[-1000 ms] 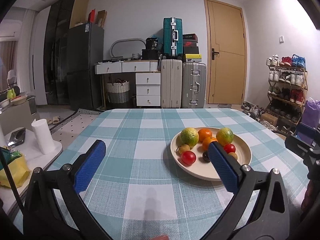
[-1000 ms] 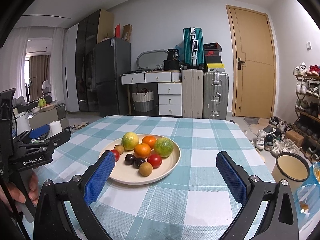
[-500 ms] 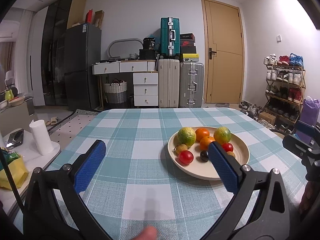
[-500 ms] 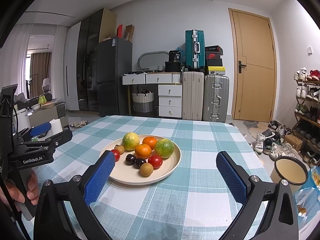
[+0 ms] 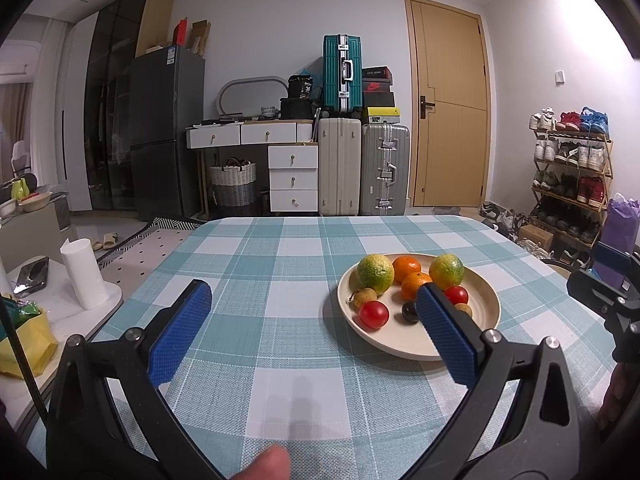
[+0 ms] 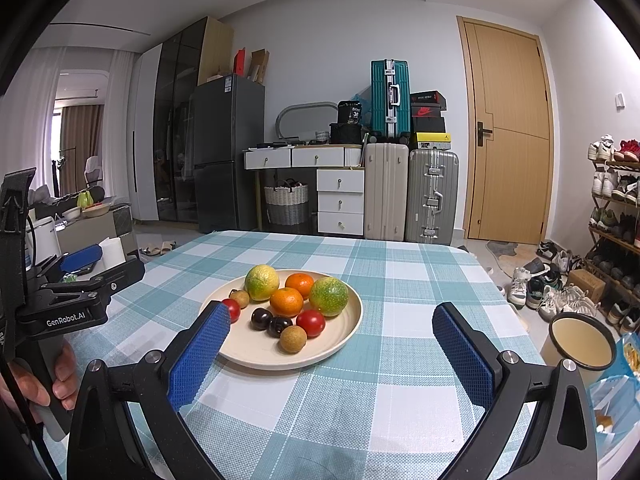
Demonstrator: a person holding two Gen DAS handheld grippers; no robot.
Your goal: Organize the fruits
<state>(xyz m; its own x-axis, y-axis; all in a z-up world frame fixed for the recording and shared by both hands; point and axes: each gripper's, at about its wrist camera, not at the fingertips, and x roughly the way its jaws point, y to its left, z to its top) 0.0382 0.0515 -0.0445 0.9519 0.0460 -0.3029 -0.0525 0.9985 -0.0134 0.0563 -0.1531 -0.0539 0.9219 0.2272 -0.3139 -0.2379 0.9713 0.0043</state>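
A cream plate (image 6: 344, 336) (image 5: 486, 304) sits on the teal checked tablecloth. It holds two green-yellow citrus fruits (image 6: 329, 296), two oranges (image 6: 286, 301), red tomatoes (image 6: 311, 322), dark cherries (image 6: 262, 318) and small brown longans (image 6: 293, 339). My left gripper (image 5: 316, 312) hovers open over the cloth, its right finger overlapping the plate's near side. Held just short of the plate, my right gripper (image 6: 332, 336) stands open with nothing between its fingers.
A person's hand (image 6: 60, 376) grips the left tool at the left of the right wrist view. A paper roll (image 5: 82, 268) stands on a side table beyond the left table edge. A cream bin (image 6: 582, 346) sits on the floor to the right.
Both grippers have lifted and drawn back a little, so the plate sits lower and smaller in the views. A fingertip has come into the bottom of the left wrist view.
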